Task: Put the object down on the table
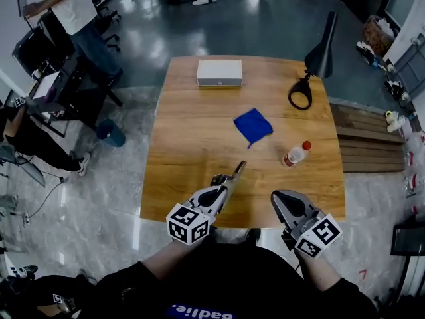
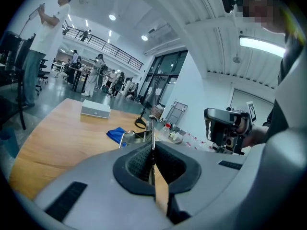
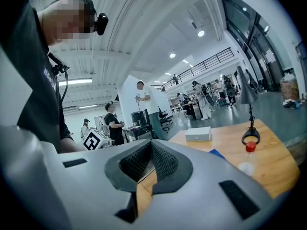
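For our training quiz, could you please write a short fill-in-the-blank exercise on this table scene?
1. The cloth on the table is ___.
2. The bottle has a ___ cap.
3. The tool is clamped in the fingers of the ___ gripper.
4. The box at the table's far edge is ___.

Missing words: blue; red; left; white.
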Demonstrator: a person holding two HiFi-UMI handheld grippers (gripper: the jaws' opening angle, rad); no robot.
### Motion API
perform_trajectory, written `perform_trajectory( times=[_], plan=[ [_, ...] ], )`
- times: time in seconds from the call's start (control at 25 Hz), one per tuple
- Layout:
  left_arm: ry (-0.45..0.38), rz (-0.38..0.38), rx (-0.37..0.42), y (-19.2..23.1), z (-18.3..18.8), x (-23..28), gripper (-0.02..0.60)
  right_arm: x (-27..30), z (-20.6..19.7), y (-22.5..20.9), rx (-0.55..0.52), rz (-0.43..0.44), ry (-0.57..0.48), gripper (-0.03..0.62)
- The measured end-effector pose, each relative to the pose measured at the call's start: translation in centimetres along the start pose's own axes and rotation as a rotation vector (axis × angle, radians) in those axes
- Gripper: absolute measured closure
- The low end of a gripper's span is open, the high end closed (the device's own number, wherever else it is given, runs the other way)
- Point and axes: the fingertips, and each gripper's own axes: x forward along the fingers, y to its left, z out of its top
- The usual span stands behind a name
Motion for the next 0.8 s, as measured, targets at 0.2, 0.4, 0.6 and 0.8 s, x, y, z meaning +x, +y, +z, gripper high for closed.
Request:
perform_trajectory(
  times=[0.2,0.4,0.6,0.8],
  plan=[
    [0.042,0.027,-0.061,1.5,-2.2,1.7,0.572,-0.9,0.0,-0.3,0.006,-0.008,0.0,0.589],
    [0.102,0.05,-0.122,3.8,-4.9,4.3,0.572,-2.0,-0.2,-0.8,0.019,-0.031,-0.001,0.589],
    [0.189,0.045,-0.177,5.4,-8.2,5.9,0.572,-3.2,-0.7,-1.1,0.035,-0.059,0.006,0.589],
    [0.273,0.059,-0.238,7.0,-11.8,7.1,0.572,-3.9,-1.3,-1.3,0.046,-0.086,0.011,0.589]
  ],
)
